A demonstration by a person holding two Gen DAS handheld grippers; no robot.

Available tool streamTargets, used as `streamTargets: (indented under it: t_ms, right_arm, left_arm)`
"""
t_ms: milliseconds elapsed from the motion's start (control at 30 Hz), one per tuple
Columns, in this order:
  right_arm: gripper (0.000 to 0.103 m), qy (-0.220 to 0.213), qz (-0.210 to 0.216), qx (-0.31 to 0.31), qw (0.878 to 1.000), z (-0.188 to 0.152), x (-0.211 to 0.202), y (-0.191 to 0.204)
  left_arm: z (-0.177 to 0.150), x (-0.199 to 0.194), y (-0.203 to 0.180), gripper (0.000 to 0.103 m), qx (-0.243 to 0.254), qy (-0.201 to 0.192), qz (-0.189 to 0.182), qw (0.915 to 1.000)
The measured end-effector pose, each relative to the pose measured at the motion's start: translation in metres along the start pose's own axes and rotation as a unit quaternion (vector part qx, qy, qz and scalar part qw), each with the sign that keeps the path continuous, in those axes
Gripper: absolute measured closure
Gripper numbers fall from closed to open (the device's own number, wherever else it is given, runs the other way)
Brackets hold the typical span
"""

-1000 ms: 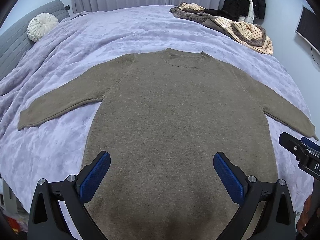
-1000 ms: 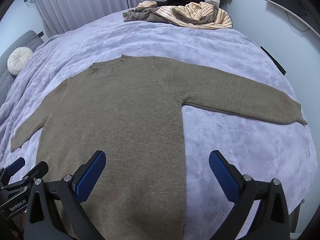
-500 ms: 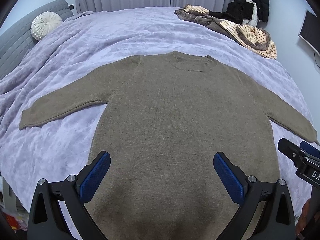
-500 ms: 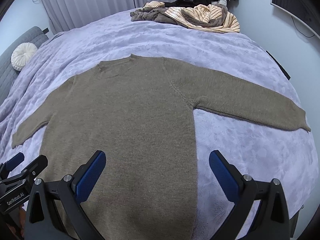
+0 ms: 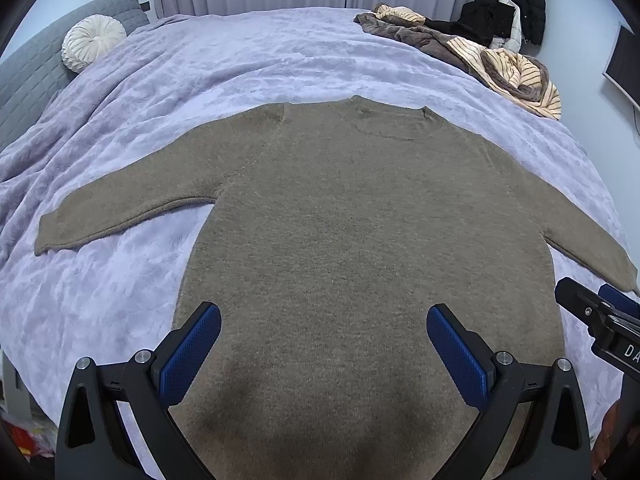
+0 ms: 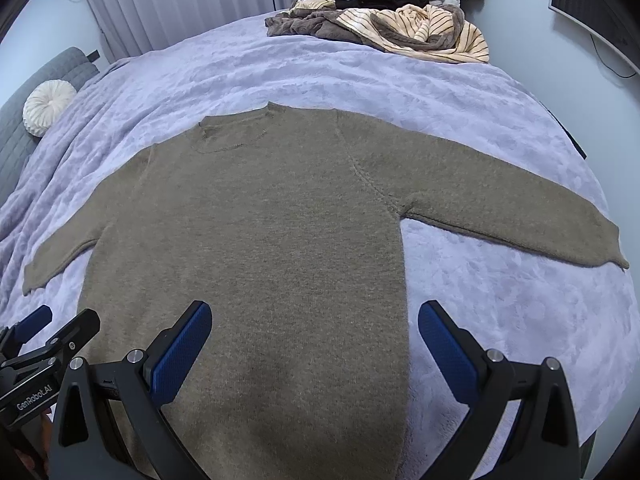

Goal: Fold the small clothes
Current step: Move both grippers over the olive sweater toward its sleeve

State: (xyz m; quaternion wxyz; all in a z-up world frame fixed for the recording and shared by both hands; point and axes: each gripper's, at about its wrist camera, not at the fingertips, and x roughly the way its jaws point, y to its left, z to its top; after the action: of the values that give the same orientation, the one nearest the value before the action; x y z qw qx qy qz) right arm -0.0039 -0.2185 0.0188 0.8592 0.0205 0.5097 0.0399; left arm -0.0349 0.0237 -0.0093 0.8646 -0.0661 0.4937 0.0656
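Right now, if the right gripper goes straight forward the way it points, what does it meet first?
Probably the brown sweater: the open right gripper points along its right side edge, just above the knit. The purple blanket lies beside that edge. Depth is unclear.

Soft, even daylight, sharp focus, strong fisheye bending and dark corners.

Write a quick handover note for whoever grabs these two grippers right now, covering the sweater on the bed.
Left gripper: jaws wide open, empty, above the sweater's lower body.
Right gripper: jaws wide open, empty, above the sweater's right side edge.
Brown sweater: lies flat on the purple blanket, neckline away from you, both sleeves spread out to the sides.
A pile of other clothes sits at the far corner of the bed.
Done: sweater is spread out; no fold is made.
Left: fold the sleeves in, fold the body, then probably the pile.
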Motion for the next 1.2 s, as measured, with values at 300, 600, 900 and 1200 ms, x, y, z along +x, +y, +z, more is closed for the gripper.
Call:
streamTargets:
  t_ms: [300,600,900,1200]
  right_arm:
    - [0.0,0.014,-0.003,-0.001,1.0,0.012,0.016,0.004]
    - [0.0,0.031,-0.003,-0.002,1.0,0.024,0.038,0.012]
    - [0.0,0.049,-0.005,-0.005,0.999,0.035,0.06,0.019]
    - [0.0,0.058,-0.004,-0.008,0.998,0.041,0.076,0.026]
  left_arm:
    - [0.008,0.014,0.005,0.0,-0.003,0.013,0.0,0.9999]
    - [0.021,0.035,0.009,0.0,-0.003,0.029,0.005,0.9995]
    - [0.033,0.055,0.015,0.0,-0.006,0.043,0.001,0.999]
    - [0.041,0.071,0.019,0.0,-0.004,0.047,-0.004,0.9989]
